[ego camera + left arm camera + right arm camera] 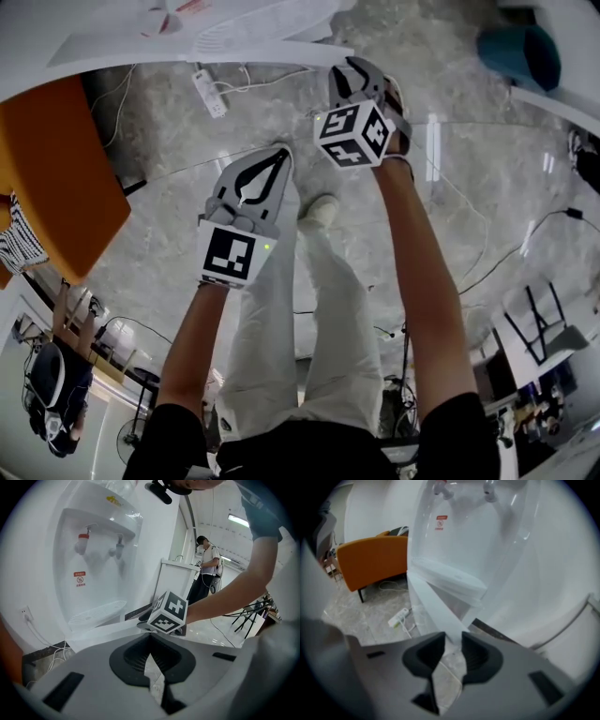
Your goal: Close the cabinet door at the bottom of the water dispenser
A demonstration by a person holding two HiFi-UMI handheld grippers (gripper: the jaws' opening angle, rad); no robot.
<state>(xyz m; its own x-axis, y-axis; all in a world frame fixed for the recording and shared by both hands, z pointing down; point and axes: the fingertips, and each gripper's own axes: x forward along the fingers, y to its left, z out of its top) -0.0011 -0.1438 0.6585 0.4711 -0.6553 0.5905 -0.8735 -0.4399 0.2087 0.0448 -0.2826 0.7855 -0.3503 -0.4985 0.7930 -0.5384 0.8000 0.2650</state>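
The gripper (453, 641) has its jaws apart, with the door (434, 605) edge between their tips. The dispenser (497, 541) is at 12 o'clock, and the orange sofa (372, 559) and power strip (398, 617) at 9 to 10 o'clock.

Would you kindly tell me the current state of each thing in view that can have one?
Cabinet door: open, swung out from the water dispenser.
Right tool: jaws apart, the door's edge between them.
Left tool: shut, empty.
Red tap: no water running.
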